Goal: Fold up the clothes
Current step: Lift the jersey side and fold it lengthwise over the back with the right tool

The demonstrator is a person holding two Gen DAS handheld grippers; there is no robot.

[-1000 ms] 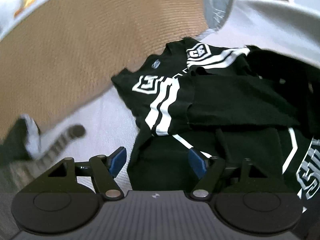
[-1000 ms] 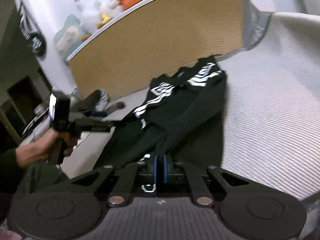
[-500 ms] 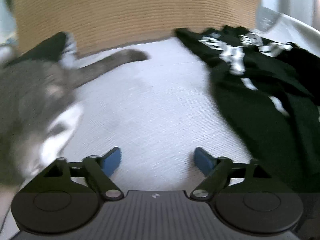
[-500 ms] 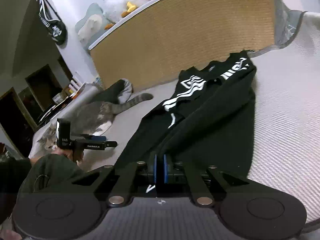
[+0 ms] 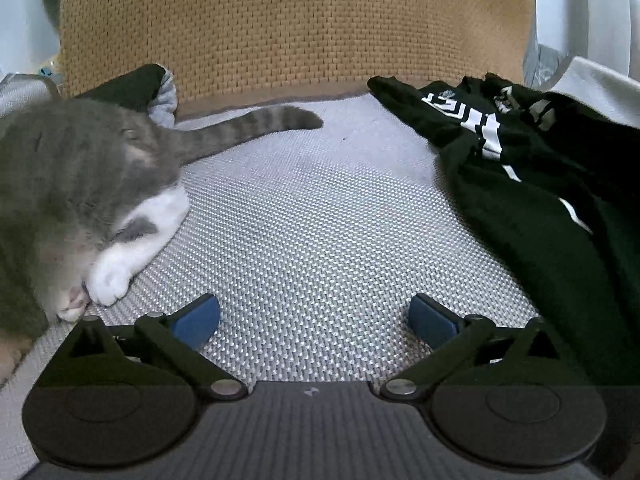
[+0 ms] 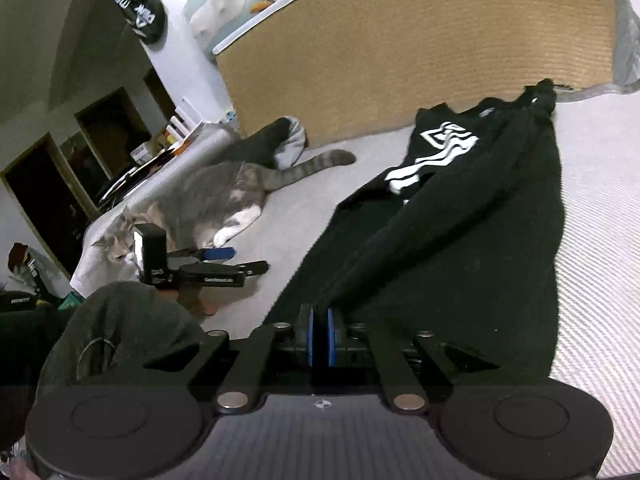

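Observation:
A black shirt (image 5: 540, 184) with white stripes and lettering lies stretched out on the white bed sheet (image 5: 320, 220). My left gripper (image 5: 314, 316) hovers over bare sheet to the left of the shirt; its jaws are opening wide and nothing is between them. The right wrist view shows the shirt (image 6: 460, 248) running lengthwise from the headboard down to my right gripper (image 6: 320, 336). That gripper is shut on the shirt's near edge, its blue pads close together around black cloth. A hand holds the left gripper (image 6: 224, 260) further left.
A grey and white cat (image 5: 80, 184) lies on the sheet just left of my left gripper, its tail towards the woven headboard (image 5: 300, 32). A dark and grey garment (image 5: 156, 88) is bunched behind the cat (image 6: 212, 200). A dark sleeve (image 6: 120, 328) fills the lower left.
My left gripper swung left off the shirt onto bare sheet beside the cat, and its jaws spread wider. My right gripper stayed shut on the shirt and drew back, stretching it out.

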